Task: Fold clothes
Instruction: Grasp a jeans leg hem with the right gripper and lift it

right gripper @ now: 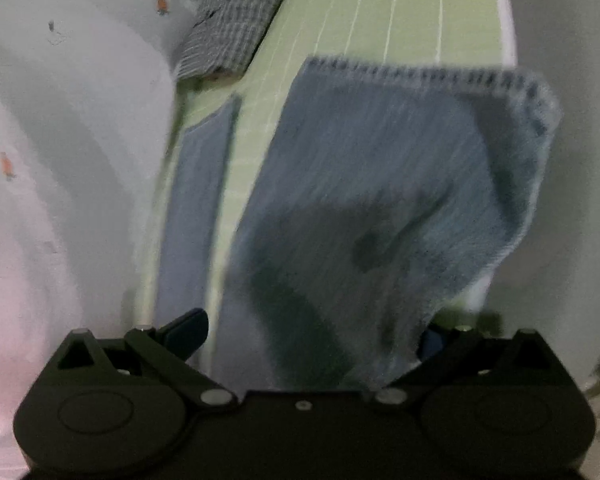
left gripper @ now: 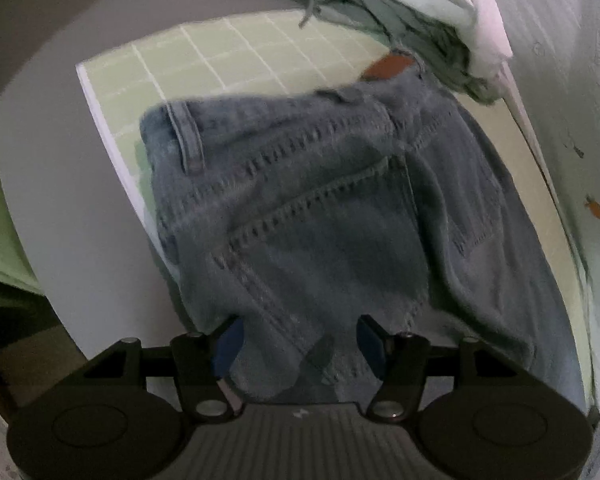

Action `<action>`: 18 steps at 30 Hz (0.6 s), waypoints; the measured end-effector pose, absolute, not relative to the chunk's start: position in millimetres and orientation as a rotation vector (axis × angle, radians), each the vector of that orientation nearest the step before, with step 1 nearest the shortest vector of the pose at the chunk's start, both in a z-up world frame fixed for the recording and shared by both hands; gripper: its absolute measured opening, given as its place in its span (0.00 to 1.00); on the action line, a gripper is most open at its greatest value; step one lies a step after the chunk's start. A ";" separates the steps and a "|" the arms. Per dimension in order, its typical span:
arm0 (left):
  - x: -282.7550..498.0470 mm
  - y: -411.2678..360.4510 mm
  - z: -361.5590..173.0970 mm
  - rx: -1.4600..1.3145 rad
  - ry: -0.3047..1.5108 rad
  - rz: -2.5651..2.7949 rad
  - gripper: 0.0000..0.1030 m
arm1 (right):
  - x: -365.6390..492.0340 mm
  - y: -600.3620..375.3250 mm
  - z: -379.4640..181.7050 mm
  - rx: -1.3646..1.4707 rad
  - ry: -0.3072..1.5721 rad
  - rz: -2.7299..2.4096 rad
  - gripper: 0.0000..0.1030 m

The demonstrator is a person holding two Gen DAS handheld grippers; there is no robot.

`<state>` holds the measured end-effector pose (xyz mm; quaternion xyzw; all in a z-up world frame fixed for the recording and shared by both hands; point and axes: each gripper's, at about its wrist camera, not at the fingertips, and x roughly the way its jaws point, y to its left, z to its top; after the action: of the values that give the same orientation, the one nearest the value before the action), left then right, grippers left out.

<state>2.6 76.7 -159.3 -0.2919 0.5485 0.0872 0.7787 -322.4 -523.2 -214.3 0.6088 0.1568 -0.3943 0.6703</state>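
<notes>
Blue jeans (left gripper: 320, 208) lie on a green gridded mat (left gripper: 228, 60), waistband and brown leather patch (left gripper: 388, 66) toward the far side, back pocket facing up. My left gripper (left gripper: 300, 344) hovers over their near edge. Its jaws stand apart and a denim fold lies between the blue pads, which do not press on it. In the right wrist view a jeans leg (right gripper: 380, 184) with a stitched hem rises blurred in front of the camera. My right gripper (right gripper: 310, 336) is wide open. The denim drapes over its right finger (right gripper: 432, 340), while the left finger (right gripper: 188, 332) is clear of cloth.
A pile of white and grey-green clothes (left gripper: 400, 20) sits at the mat's far right corner. A folded plaid garment (right gripper: 236, 20) lies at the mat's far edge. A white sheet with carrot prints (right gripper: 60, 120) borders the mat. A second denim strip (right gripper: 196, 200) lies flat on the mat.
</notes>
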 end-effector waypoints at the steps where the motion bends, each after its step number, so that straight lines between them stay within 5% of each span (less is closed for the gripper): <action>1: 5.1 78.1 -155.6 -0.606 1.172 0.209 0.63 | -320.4 -525.2 -209.9 1.332 0.385 -0.928 1.00; 12: 23.1 108.8 -144.5 -0.588 1.161 0.292 0.63 | -301.8 -537.5 -201.5 1.183 0.530 -1.059 1.00; 16: 27.2 109.2 -129.2 -0.483 1.116 0.305 0.80 | -298.8 -537.3 -199.8 1.176 0.547 -1.076 1.00; 18: 31.6 114.4 -132.2 -0.476 1.113 0.301 0.80 | -298.3 -537.2 -199.8 1.175 0.546 -1.083 1.00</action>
<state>31.6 114.4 -132.2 -0.2231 0.5209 0.1407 0.8118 -298.3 -537.2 -199.8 0.5200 0.2416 -0.4796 0.6642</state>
